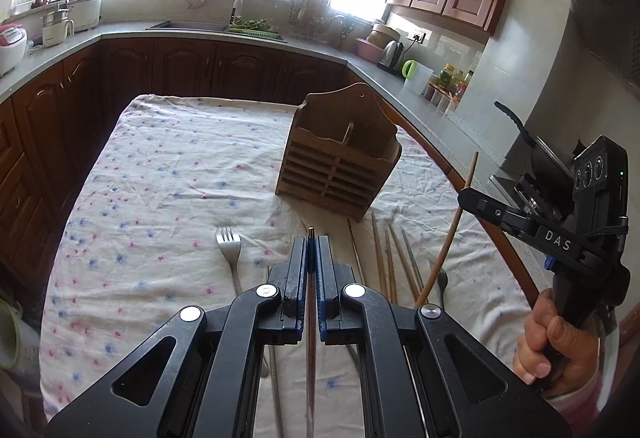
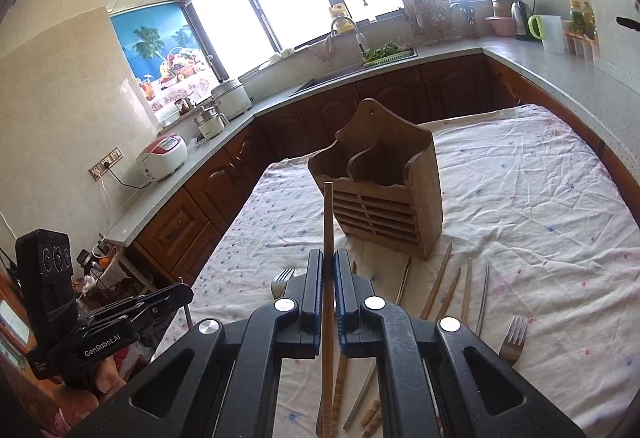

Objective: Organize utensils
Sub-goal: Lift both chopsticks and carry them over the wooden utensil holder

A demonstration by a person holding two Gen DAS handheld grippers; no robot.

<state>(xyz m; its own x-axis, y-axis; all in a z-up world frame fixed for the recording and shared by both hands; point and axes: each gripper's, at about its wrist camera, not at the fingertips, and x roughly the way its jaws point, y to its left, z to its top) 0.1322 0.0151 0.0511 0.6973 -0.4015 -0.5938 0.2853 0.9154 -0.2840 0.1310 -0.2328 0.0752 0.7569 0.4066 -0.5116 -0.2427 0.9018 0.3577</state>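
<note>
The wooden utensil holder (image 2: 380,181) stands upright on the cloth-covered worktop (image 2: 540,173), its two open-topped compartments facing up and its slatted front turned toward both grippers. It is the landmark: everything else lies on the near side of it.

The right gripper (image 2: 328,270) pinches a wooden chopstick (image 2: 328,222) between its fingers, the stick's long axis running forward along them, its free tip rising in front of the holder's left front corner and just short of the rim. The left gripper (image 1: 311,250) has its fingers pressed onto a thin dark, metal-tipped chopstick (image 1: 311,302), also lying lengthwise along them, tip aimed toward the holder's base, lower and farther back.

By my reading the right gripper is the nearer one, and the coming move likely turns on tipping its stick from this forward slant to near vertical over a compartment mouth; which compartment cannot be told.

Loose chopsticks (image 2: 448,286), wooden and metal, lie on the cloth near the holder's front base, roughly pointing toward it. One fork (image 1: 229,246) lies to the holder's front left, another fork (image 2: 514,338) to its front right
</note>
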